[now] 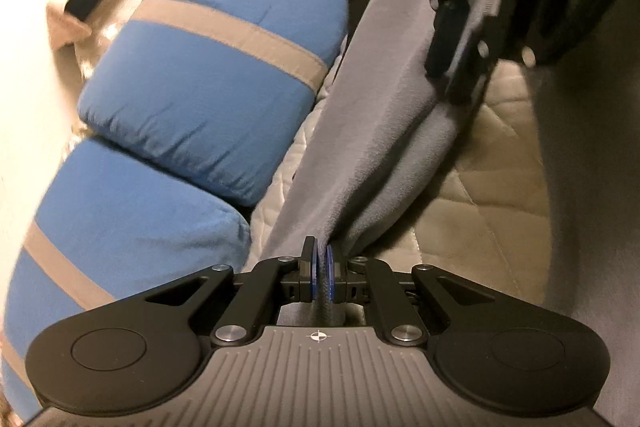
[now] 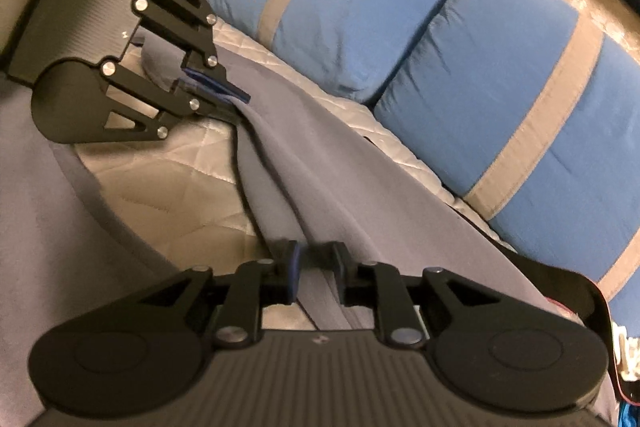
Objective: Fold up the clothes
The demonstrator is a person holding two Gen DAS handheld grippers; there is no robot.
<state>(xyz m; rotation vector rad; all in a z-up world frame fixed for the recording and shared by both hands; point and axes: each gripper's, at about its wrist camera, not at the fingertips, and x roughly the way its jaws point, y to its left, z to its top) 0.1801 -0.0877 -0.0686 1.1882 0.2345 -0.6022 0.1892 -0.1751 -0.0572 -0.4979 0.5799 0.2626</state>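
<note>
While the left hand-held gripper (image 1: 321, 277) pinches the grey garment (image 1: 384, 75), the right hand-held gripper (image 2: 315, 269) stands part-open astride it, so that far end could slip and sag.

Bedroom in a home: quilted bedspread (image 2: 160, 187) fills the lower middle of the frame, two blue pillows with grey stripes (image 2: 400, 27) run along the upper right (same pair at left in the left wrist view), pale wall (image 1: 24, 27) behind them.
</note>
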